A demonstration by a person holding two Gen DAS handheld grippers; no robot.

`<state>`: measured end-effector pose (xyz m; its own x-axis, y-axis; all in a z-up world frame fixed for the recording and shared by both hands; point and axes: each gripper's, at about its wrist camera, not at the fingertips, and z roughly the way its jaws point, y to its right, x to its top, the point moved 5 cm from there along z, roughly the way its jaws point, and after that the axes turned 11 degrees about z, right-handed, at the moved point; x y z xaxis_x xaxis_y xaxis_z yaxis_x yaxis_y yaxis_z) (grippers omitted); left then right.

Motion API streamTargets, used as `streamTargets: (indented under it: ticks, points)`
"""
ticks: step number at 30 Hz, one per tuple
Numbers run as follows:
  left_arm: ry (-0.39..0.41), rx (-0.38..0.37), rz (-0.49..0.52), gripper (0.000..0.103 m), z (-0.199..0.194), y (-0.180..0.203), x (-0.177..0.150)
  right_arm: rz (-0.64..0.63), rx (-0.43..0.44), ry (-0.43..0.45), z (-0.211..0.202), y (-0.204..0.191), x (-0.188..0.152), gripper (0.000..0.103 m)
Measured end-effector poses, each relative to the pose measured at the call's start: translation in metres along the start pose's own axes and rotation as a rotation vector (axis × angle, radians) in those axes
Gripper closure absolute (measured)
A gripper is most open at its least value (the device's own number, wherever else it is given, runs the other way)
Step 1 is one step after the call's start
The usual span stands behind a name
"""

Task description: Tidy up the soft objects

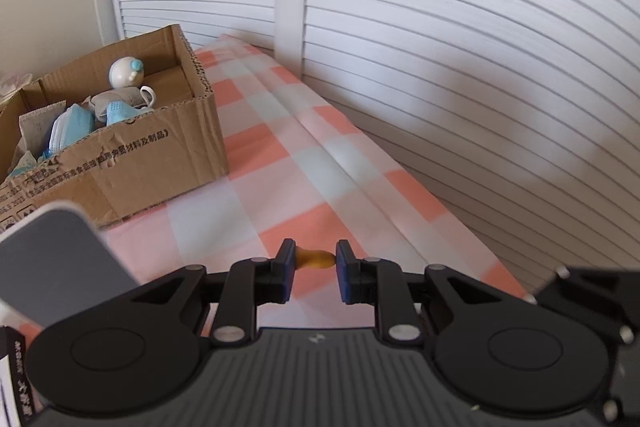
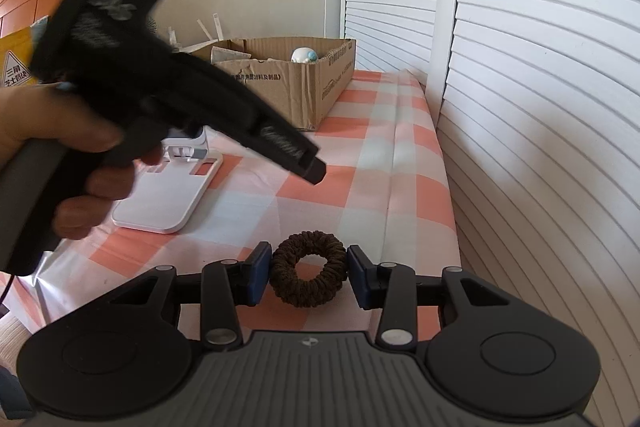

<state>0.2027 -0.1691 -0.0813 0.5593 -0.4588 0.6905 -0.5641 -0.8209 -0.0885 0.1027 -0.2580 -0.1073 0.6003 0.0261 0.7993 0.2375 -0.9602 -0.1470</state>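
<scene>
- Nearest the right wrist camera, the right gripper (image 2: 307,273) had its jaws drawn in against a brown hair scrunchie (image 2: 308,269), which sat between the blue pads (image 2: 259,273) low over the checked tablecloth (image 2: 352,187).
- Whether the scrunchie was lifted clear of the cloth could not be told.
- Seen from the left wrist, the left gripper (image 1: 316,259) was clamped on a small amber rubbery piece (image 1: 315,258), pinched end to end above the cloth.
- Ahead and to the left stood the cardboard box (image 1: 132,163), already holding blue face masks (image 1: 72,125) and a round white toy (image 1: 124,71).
- A white stand (image 2: 168,195) lay on the cloth between the right gripper and the box.
- Judged step: both pickups made, carrying to the box not yet done.
- Next, each gripper would need to travel over the box rim, clear of the stand and of each other, before releasing.
</scene>
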Motion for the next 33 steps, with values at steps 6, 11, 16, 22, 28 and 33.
streamTargets:
  ticks: [6,11,16,22,28,33]
  points:
    - [-0.004,-0.048,0.031,0.083,-0.032,0.001,-0.016,-0.017,-0.003,-0.013,-0.004,-0.003,-0.002,0.057]
    - [-0.01,-0.049,0.067,0.083,-0.056,-0.001,-0.034,-0.023,0.006,-0.019,-0.003,-0.007,0.003,0.057]
    - [-0.013,-0.037,0.074,0.083,-0.079,-0.013,-0.05,-0.039,0.022,-0.018,-0.007,-0.017,0.008,0.057]
    - [-0.018,0.01,0.053,0.083,-0.098,-0.04,-0.07,-0.063,0.026,-0.023,-0.01,-0.03,0.014,0.057]
    - [-0.007,0.072,0.011,0.083,-0.112,-0.078,-0.078,-0.078,0.026,-0.016,-0.007,-0.037,0.026,0.057]
    - [0.004,0.121,-0.013,0.083,-0.118,-0.11,-0.073,-0.1,0.027,-0.007,0.005,-0.04,0.05,0.057]
